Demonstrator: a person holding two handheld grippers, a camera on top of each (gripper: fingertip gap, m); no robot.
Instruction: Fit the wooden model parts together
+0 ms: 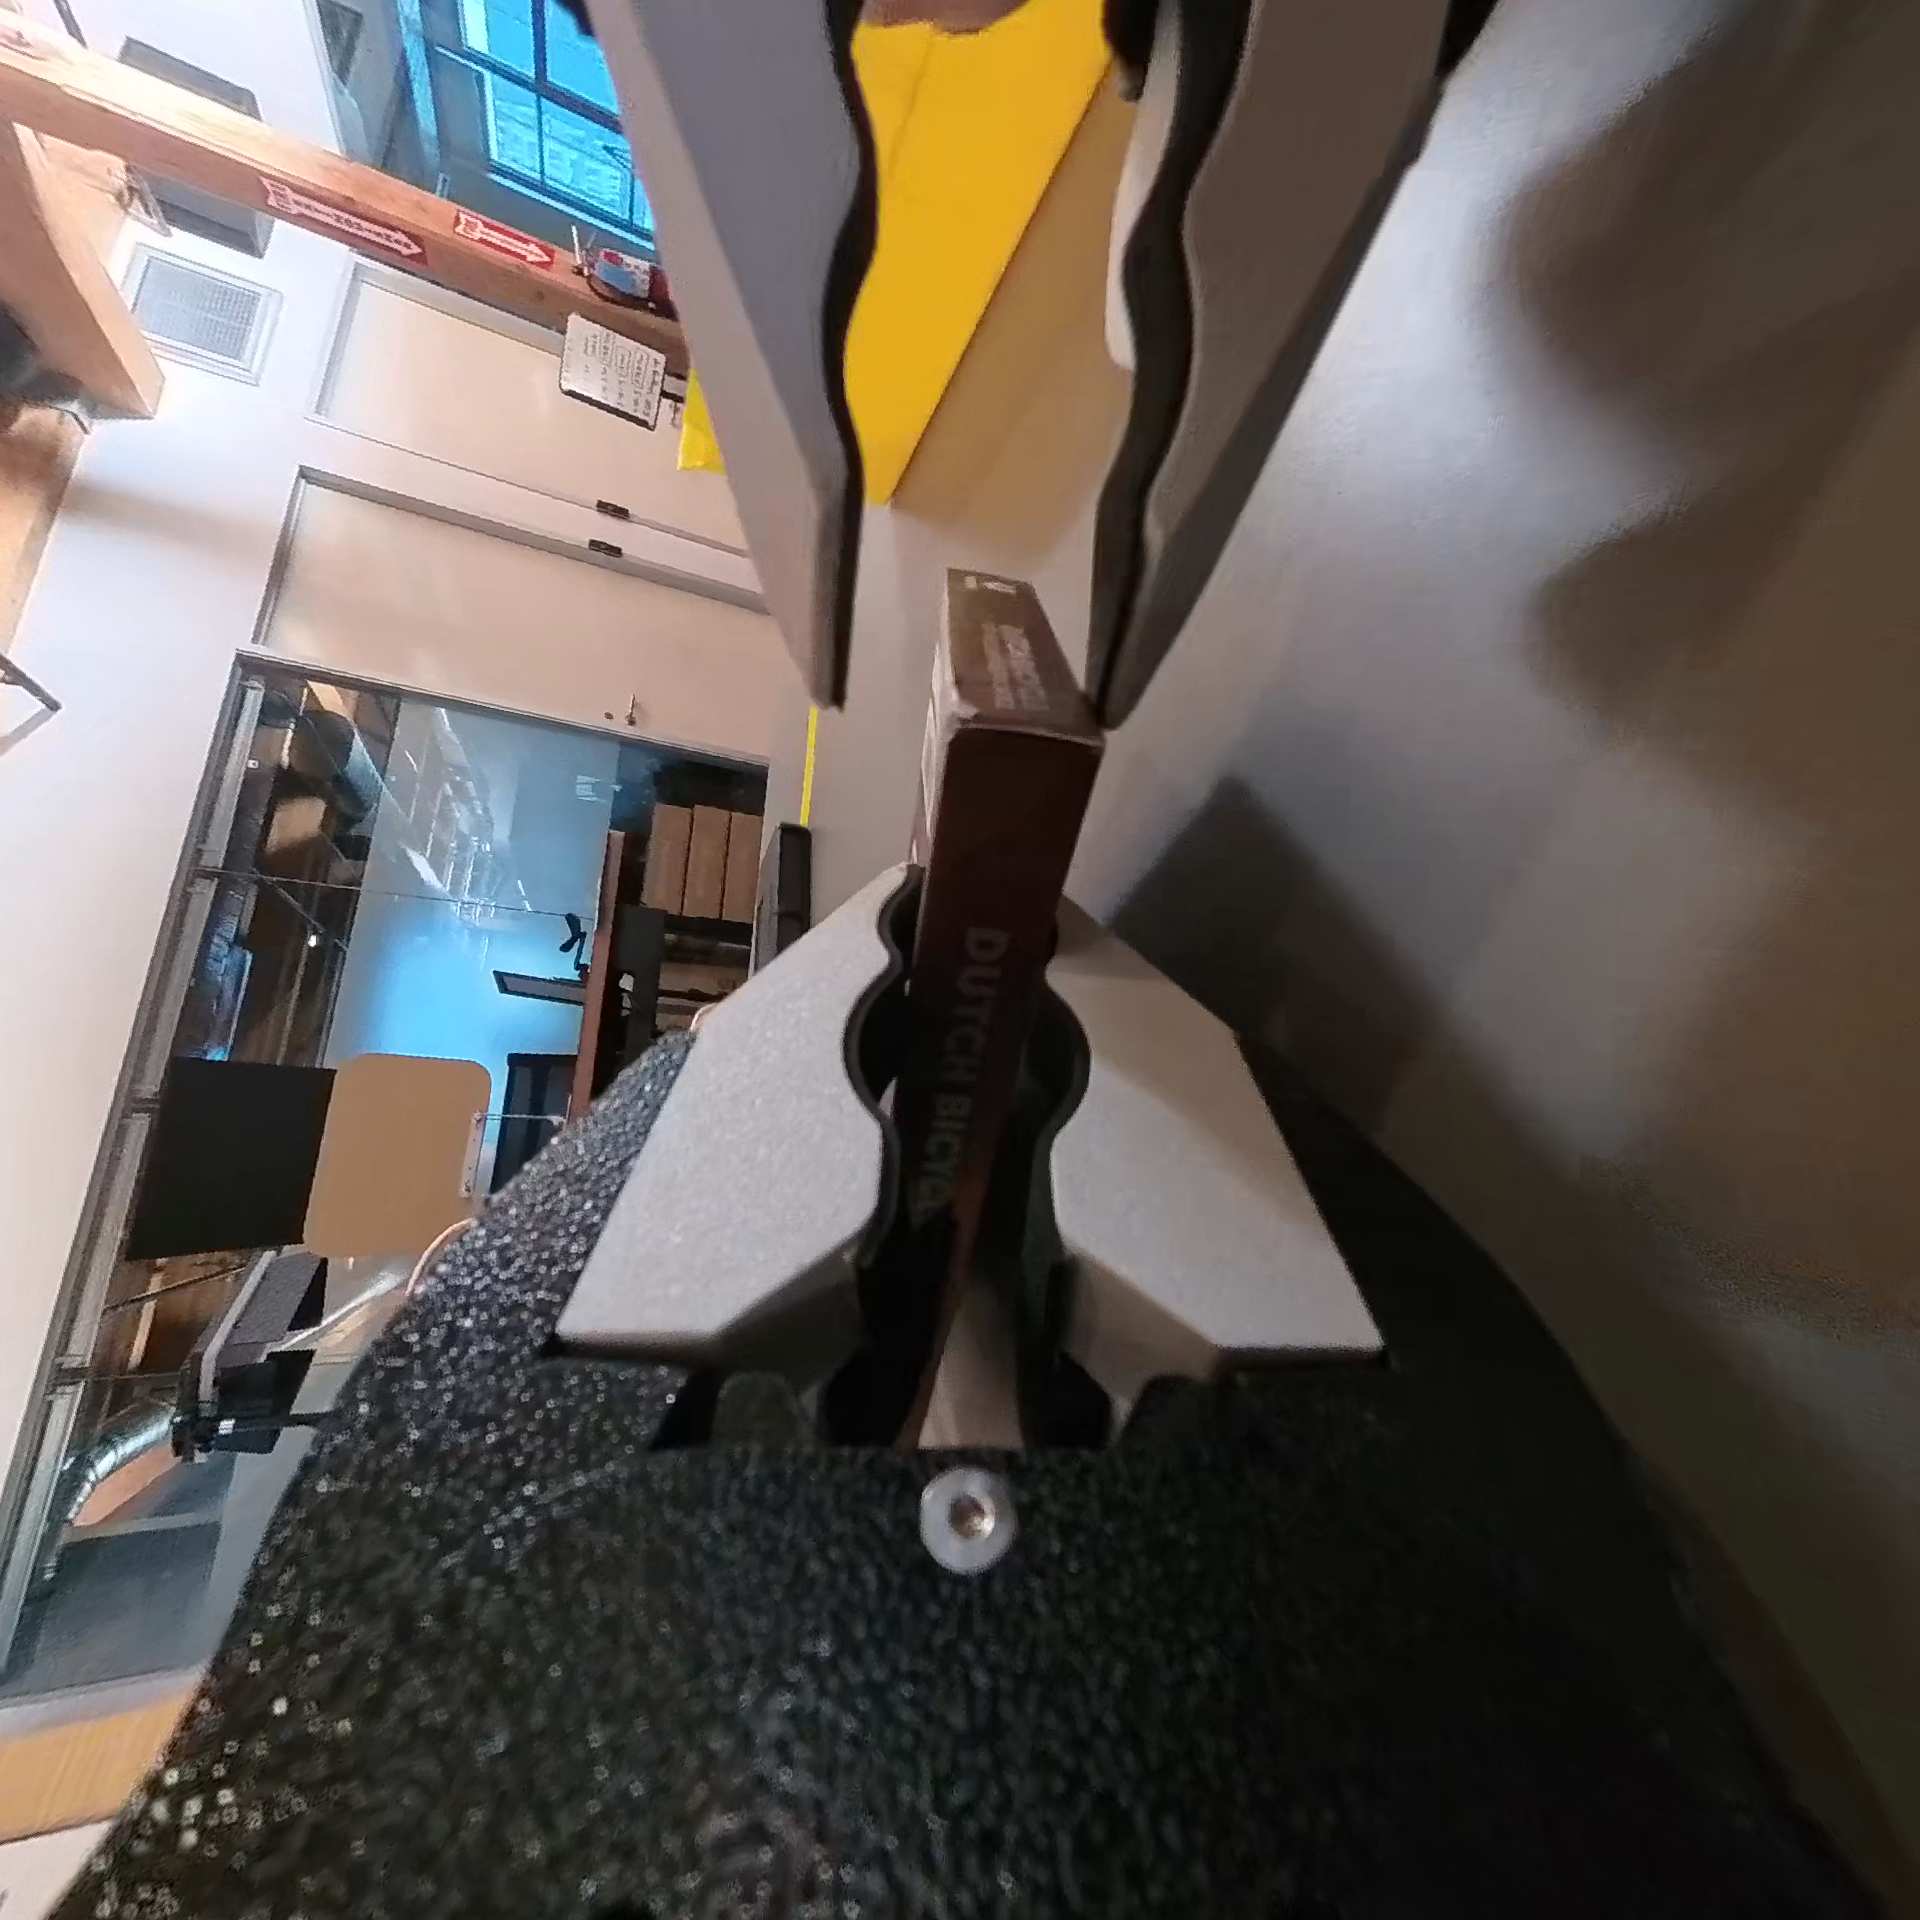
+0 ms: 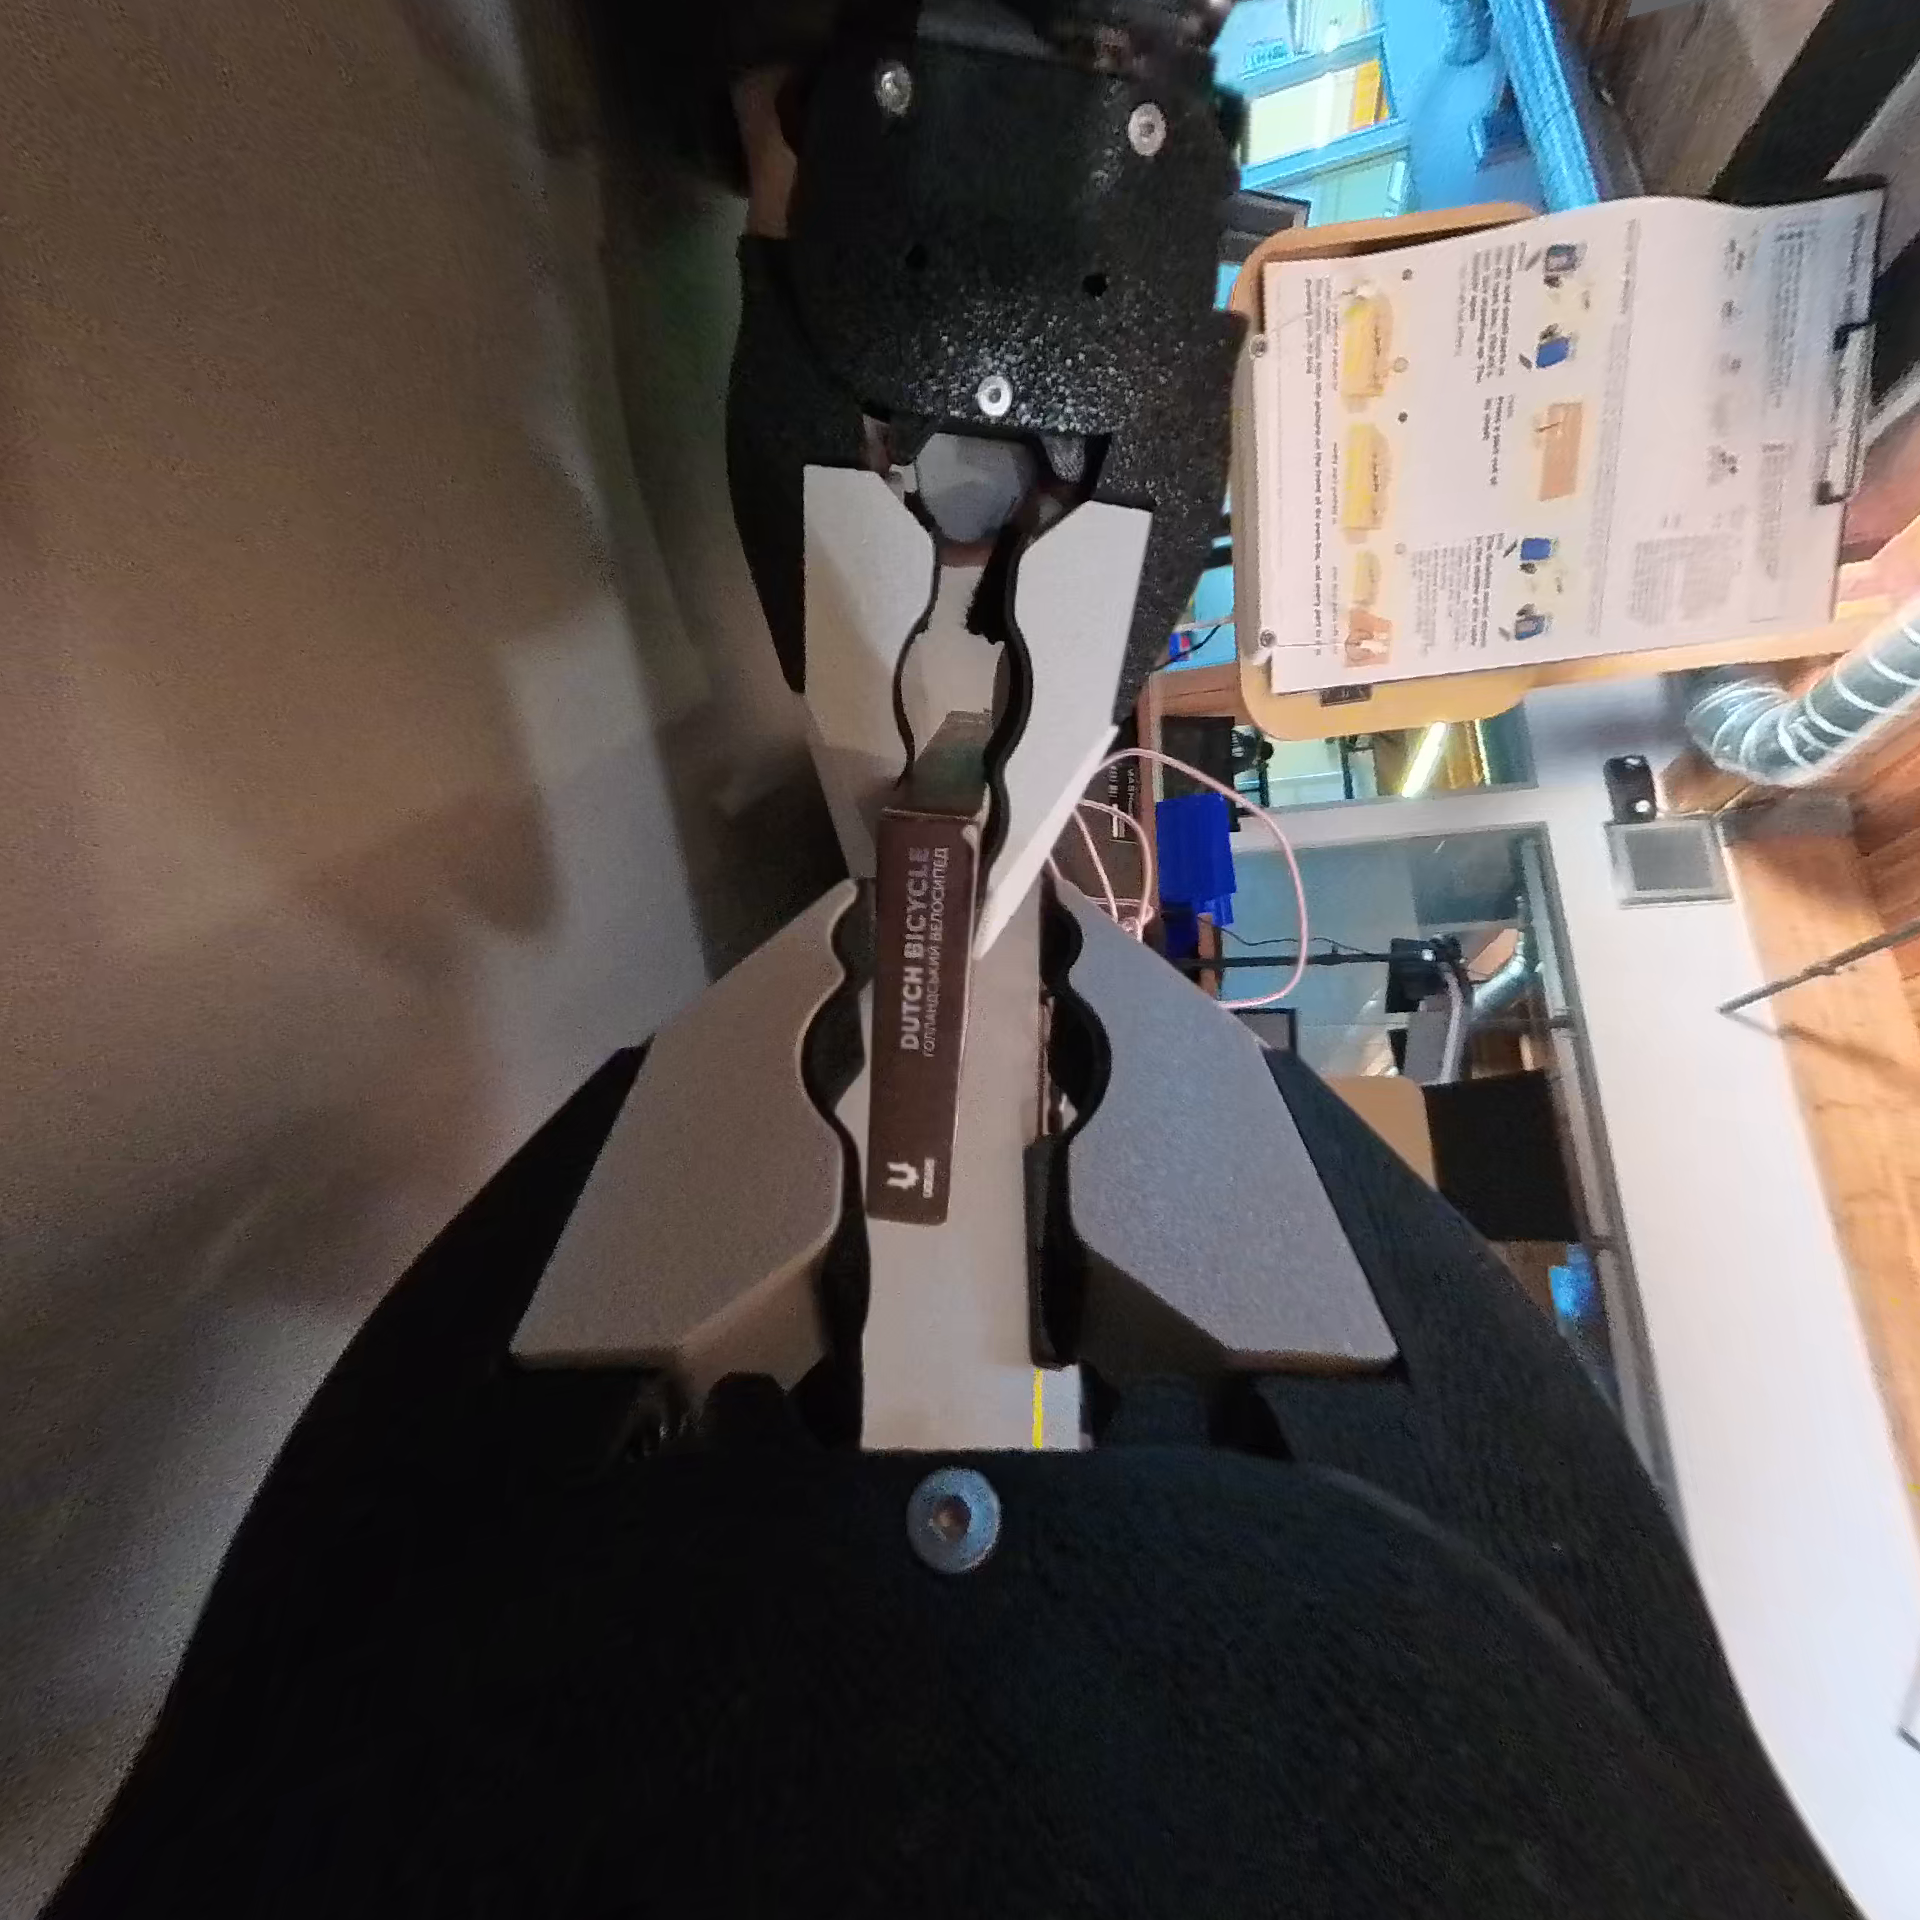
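A thin dark brown box (image 1: 1008, 810) with white lettering is held edge-on between the two grippers, which face each other. My left gripper (image 1: 987, 904) is shut on one end of it. In the right wrist view the left gripper (image 2: 945, 790) shows at the top, clamped on the box's far end. My right gripper (image 2: 956, 904) is open around the other end of the box (image 2: 920, 1039), which lies against one finger with a gap to the other. In the left wrist view the right gripper (image 1: 966, 707) stands open at the top, with one fingertip touching the box corner. No loose wooden parts are visible.
A grey surface (image 2: 312, 727) runs close along one side of both grippers. A yellow panel (image 1: 966, 208) lies behind the right gripper. A clipboard with an illustrated sheet (image 2: 1558, 447) and a thin pink wire (image 2: 1247, 831) lie beyond the left gripper. Room walls and glass doors are far behind. The tips of one gripper are about 5 cm away from the tips of the other.
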